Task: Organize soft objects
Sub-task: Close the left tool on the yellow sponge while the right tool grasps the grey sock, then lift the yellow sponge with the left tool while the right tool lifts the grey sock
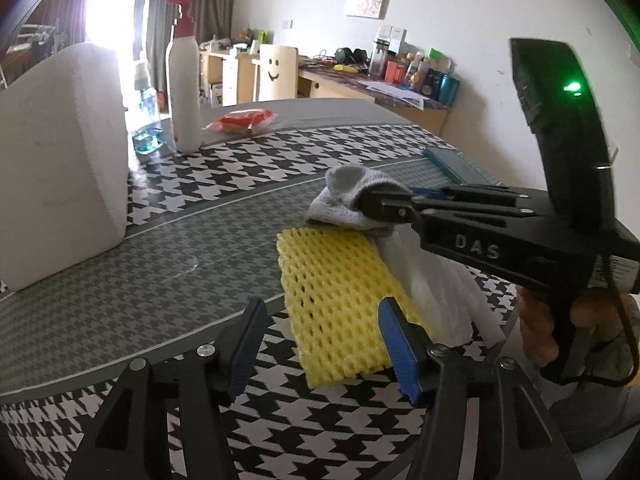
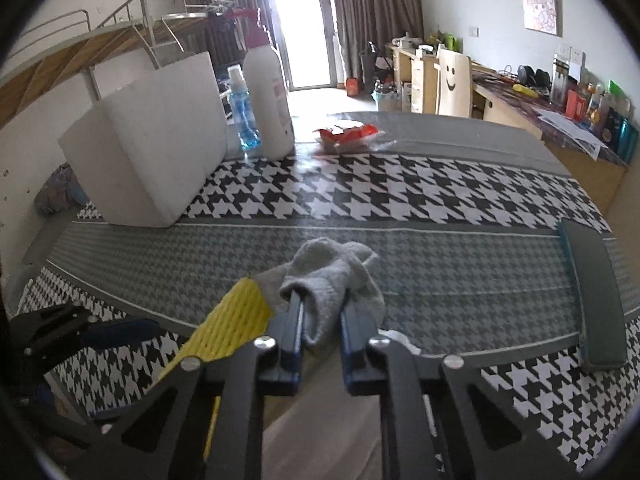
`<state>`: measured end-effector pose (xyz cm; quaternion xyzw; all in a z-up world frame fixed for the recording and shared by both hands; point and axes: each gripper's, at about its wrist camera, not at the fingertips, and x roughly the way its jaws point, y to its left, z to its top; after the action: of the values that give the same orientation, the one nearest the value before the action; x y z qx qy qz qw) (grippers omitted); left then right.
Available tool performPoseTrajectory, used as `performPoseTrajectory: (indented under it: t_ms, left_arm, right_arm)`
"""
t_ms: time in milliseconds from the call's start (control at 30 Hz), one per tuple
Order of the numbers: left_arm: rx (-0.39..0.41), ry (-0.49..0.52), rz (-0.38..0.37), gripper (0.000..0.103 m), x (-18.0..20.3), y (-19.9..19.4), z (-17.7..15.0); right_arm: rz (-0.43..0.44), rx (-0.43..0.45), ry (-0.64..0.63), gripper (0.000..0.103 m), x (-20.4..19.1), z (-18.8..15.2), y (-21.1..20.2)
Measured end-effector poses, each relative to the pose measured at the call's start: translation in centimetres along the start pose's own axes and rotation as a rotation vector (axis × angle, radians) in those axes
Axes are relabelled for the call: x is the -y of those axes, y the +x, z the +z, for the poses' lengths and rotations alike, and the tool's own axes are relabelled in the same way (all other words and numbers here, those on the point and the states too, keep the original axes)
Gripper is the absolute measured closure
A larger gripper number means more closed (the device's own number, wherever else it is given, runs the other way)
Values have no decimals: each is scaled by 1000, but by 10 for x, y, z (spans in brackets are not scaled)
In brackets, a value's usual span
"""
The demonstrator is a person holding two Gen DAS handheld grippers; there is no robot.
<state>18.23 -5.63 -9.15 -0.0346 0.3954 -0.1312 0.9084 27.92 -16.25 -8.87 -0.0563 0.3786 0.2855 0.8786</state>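
Bottom centre: left gripper (image 1: 320,344) jaws apart, nothing btwn, w/ yellow foam net (image 1: 336,300) just beyond. Mid-frame: right gripper (image 2: 320,304) pinched onto grey sock (image 2: 336,276). Upper left: white foam block (image 1: 56,160), lotion bottle (image 1: 183,80).

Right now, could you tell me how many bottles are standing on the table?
2. The tall white pump bottle stands at the far side beside the white foam block; the small blue spray bottle stands between the two. The block may hide others.
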Motion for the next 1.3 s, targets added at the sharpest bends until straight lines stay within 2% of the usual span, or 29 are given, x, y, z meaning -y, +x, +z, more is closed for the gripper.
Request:
performPoseTrajectory:
  t_ms: [200,267,533,667,867,1100,1300]
  left_arm:
    - [-31,-1,1,43,3,11,1]
    - [-35,-5,-3,47,3,12,1]
    - [-36,26,-4,90,10,20,3]
    - [-27,29,-24,92,10,18,5]
    - [35,40,-44,93,8,-6,9]
    - [105,37,-27,93,1,-37,13]
    - [151,39,19,93,-4,-58,11]
  right_arm:
    - [18,27,-4,87,0,0,-7]
    - [19,23,4,87,2,-1,-6]
    - [25,23,25,87,7,-5,-7]
    - [33,35,24,87,7,-5,-11]
    - [35,90,36,87,9,4,-31]
    - [33,159,35,87,5,14,-57]
    - [36,216,28,87,-2,20,-78]
